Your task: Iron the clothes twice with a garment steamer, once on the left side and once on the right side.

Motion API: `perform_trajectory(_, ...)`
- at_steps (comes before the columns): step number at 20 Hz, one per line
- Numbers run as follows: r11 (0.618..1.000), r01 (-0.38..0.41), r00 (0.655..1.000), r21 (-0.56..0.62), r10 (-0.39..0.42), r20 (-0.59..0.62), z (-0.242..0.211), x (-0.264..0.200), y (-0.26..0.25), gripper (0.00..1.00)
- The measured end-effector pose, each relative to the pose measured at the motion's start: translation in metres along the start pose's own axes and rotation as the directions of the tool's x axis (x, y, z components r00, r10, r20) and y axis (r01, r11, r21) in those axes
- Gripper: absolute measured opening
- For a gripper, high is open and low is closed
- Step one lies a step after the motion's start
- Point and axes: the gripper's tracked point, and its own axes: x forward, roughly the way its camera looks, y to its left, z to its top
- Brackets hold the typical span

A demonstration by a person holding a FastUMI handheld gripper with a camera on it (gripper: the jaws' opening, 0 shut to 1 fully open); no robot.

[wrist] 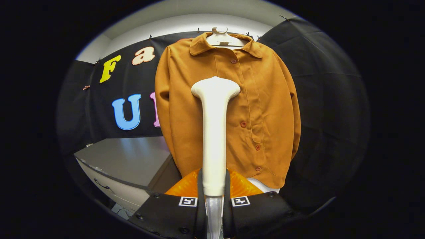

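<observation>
Two fingers (200, 186) of the claw (214, 191) are squeezing the steamer (214, 132) by its handle, one on each side, so the claw is clenched on it. The steamer is white and is standing straight up between the fingers, with its wide head at the top. That head is sitting in front of the shirt (229, 109), about at chest height, a bit to one side of the row of buttons (243, 124). You cannot tell if the head is touching the cloth or just sitting close to it. The shirt is orange-brown, with long sleeves and a collar, and it is hanging flat, beyond the fingers. It is hanging on a white hanger (221, 38) up high against the black wall (318, 99). Its front is buttoned shut, and both sleeves are hanging down at its sides. A clear hose (213, 212) is coming out of the bottom of the handle, low between the fingers. Something shiny and orange (186, 187) is sitting just behind the fingers, under the hem of the shirt, and it is hard to say what it is. A grey cabinet (126, 162) with a drawer is standing beside the shirt, near the wall.
</observation>
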Motion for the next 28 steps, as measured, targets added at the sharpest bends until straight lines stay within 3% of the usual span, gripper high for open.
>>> perform_trajectory(14, 0.999, 0.032, 0.977, -0.009, -0.033, -0.210, -0.084, -0.023, -0.019, 0.22)
perform_trajectory(19, 1.000, -0.022, 0.980, -0.011, 0.019, -0.199, -0.088, -0.043, -0.010, 0.22)
perform_trajectory(22, 0.999, -0.044, 0.990, 0.009, 0.045, -0.131, -0.054, -0.083, -0.009, 0.22)
perform_trajectory(28, 0.998, -0.052, 0.991, 0.033, 0.048, 0.122, 0.088, -0.115, -0.010, 0.22)
